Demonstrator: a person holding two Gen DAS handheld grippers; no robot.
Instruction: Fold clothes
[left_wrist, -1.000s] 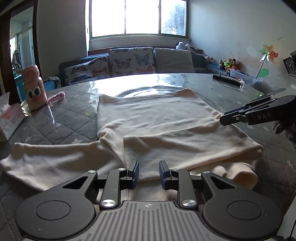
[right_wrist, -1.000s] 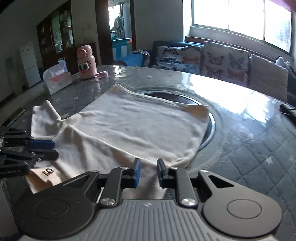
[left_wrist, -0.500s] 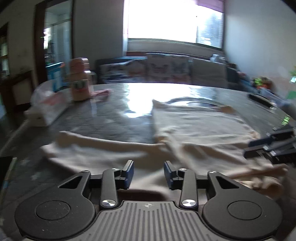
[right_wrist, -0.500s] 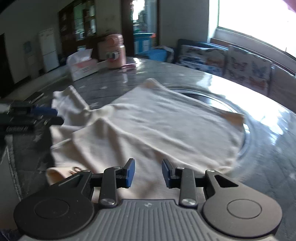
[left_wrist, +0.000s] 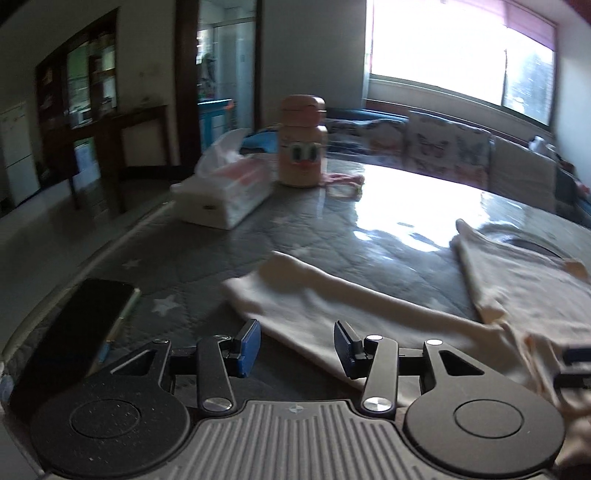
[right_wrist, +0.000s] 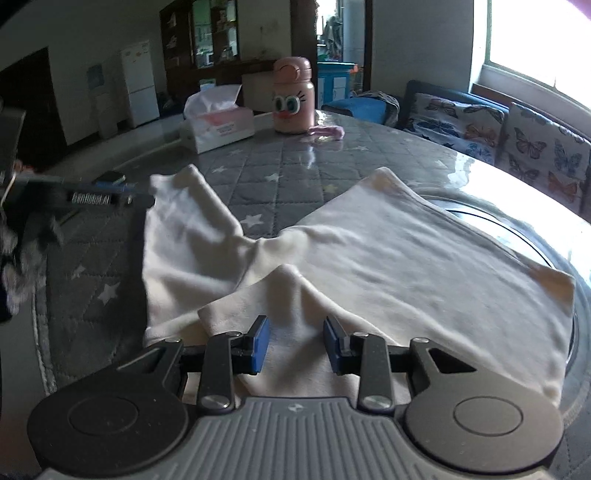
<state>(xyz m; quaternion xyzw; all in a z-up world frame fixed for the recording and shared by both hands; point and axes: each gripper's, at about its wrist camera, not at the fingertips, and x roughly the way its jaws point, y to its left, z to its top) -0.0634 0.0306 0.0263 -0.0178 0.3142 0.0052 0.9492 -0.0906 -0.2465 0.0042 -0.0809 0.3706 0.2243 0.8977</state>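
Observation:
A cream long-sleeved shirt (right_wrist: 406, 266) lies flat on the quilted grey table (right_wrist: 280, 173). One sleeve (right_wrist: 273, 299) is folded across its near edge, and the other sleeve (left_wrist: 332, 299) stretches out to the left. My left gripper (left_wrist: 295, 347) hovers over the cuff end of that spread sleeve; its jaws are opening and nothing is pinched. In the right wrist view it shows as a blur (right_wrist: 92, 199) at the left. Over the folded sleeve my right gripper (right_wrist: 295, 345) is open, its blue pads apart above the cloth. Its tips (left_wrist: 576, 369) show at the left wrist view's right edge.
A dark phone (left_wrist: 74, 332) lies near the table's left edge beside my left gripper. A tissue box (left_wrist: 221, 192) and a pink cartoon bottle (left_wrist: 301, 155) stand at the far left. A round glass inset (right_wrist: 517, 229) lies under the shirt's far side. A sofa stands beyond.
My left gripper swung left from the shirt's middle to the spread sleeve, and its jaws widened. My right gripper shifted left along the near edge and opened a little.

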